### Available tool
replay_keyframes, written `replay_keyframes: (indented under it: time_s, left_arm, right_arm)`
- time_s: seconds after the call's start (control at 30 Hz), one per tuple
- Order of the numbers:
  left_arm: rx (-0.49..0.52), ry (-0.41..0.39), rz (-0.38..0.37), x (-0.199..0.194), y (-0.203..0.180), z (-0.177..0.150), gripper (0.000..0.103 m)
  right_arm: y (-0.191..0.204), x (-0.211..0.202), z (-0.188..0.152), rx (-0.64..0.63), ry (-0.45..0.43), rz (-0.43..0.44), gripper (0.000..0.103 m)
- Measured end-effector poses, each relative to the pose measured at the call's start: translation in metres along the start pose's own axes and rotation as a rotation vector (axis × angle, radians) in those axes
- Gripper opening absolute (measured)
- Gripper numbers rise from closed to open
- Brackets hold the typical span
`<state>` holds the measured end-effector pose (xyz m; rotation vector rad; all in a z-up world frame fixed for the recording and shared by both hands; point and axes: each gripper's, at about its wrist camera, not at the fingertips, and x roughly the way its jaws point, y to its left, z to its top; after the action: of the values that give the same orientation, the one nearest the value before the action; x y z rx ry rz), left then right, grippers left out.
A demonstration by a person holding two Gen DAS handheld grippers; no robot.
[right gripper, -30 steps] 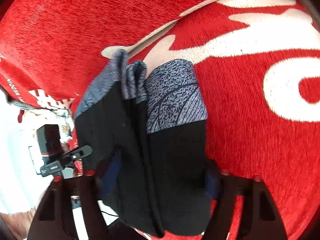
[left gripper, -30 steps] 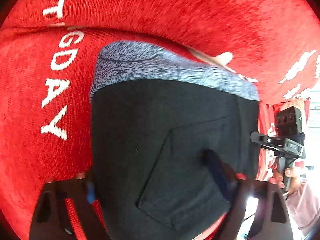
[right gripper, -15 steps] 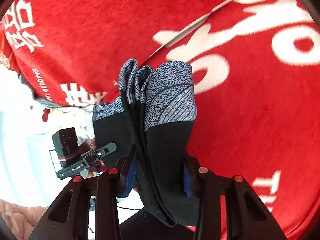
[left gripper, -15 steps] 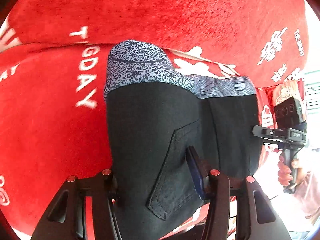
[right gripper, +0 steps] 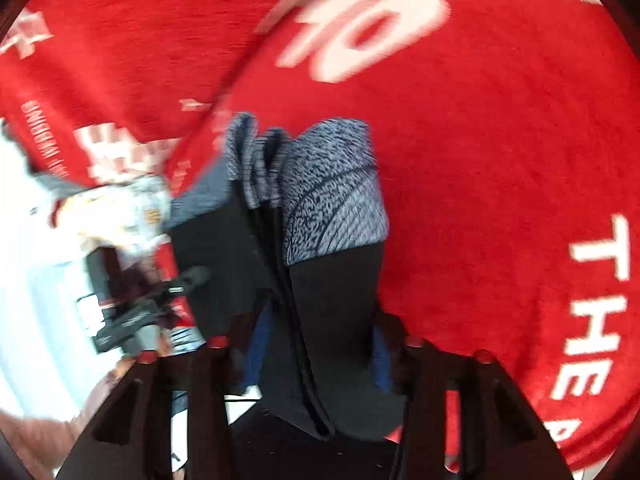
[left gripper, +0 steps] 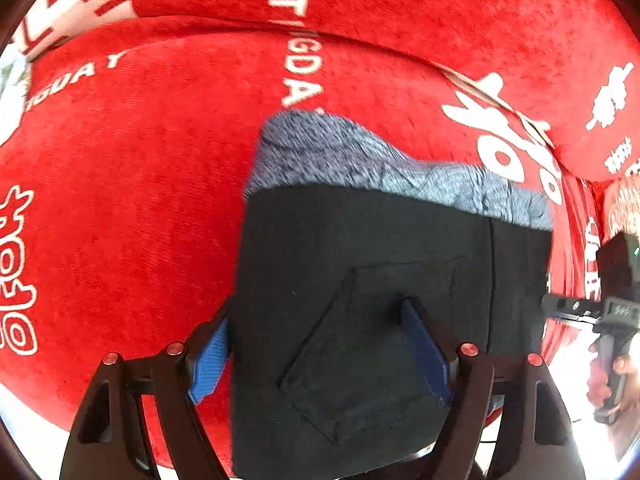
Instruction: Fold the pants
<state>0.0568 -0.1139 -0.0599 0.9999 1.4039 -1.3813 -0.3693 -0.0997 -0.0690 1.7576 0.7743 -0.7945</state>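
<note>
- Red cover [left gripper: 140, 184] with white lettering fills the background in both views; whether a table lies beneath cannot be told.
- Folded pants [left gripper: 360, 280], black with a speckled grey waistband [right gripper: 332, 188], occupy centre frame; the band points to 12 o'clock.
- Left gripper [left gripper: 320, 344]: jaws opening, pants between the blue pads, one pad lying on the pocket.
- Right gripper [right gripper: 316, 356]: jaws opening, folded layers between them; blur hides whether the pads press.
</note>
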Motion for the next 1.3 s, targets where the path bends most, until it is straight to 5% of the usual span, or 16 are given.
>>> replay_keyframes:
  time_s: [0.17,0.2,0.27,0.43,0.5,0.6,0.8,0.97,1.1,1.3]
  left_arm:
    - [-0.006,-0.103,0.080,-0.035,0.004,0.005,0.081]
    - [-0.001,-0.119,0.106,-0.039,0.004,0.007,0.081]
    - [0.015,-0.123,0.176,-0.036,0.005,0.010,0.081]
    - [0.036,-0.118,0.268,-0.004,0.002,0.017,0.081]
    - [0.046,-0.127,0.290,-0.003,-0.001,0.019,0.084]
    - [0.066,-0.128,0.306,-0.008,-0.002,0.020,0.085]
    - [0.106,-0.072,0.300,-0.022,-0.010,0.009,0.085]
    - [0.130,-0.005,0.290,-0.027,-0.025,-0.010,0.086]
    - [0.166,-0.005,0.259,-0.043,-0.042,-0.026,0.086]
    - [0.250,-0.060,0.237,-0.083,-0.069,-0.040,0.086]
  right_arm:
    - [-0.006,-0.018,-0.005,0.037,-0.032,-0.183,0.062]
    - [0.002,-0.026,-0.008,0.008,-0.058,-0.218,0.043]
    - [0.016,-0.034,-0.010,-0.035,-0.089,-0.211,0.028]
    - [0.070,-0.017,-0.016,-0.182,-0.103,-0.207,0.028]
    - [0.078,0.009,-0.015,-0.217,-0.070,-0.271,0.028]
    - [0.081,0.033,-0.010,-0.247,-0.083,-0.348,0.028]
    - [0.080,0.031,0.000,-0.217,-0.113,-0.320,0.028]
    - [0.085,0.014,-0.009,-0.177,-0.106,-0.356,0.033]
    - [0.089,-0.003,-0.027,-0.133,-0.111,-0.352,0.058]
    - [0.103,-0.017,-0.055,-0.137,-0.102,-0.395,0.082]
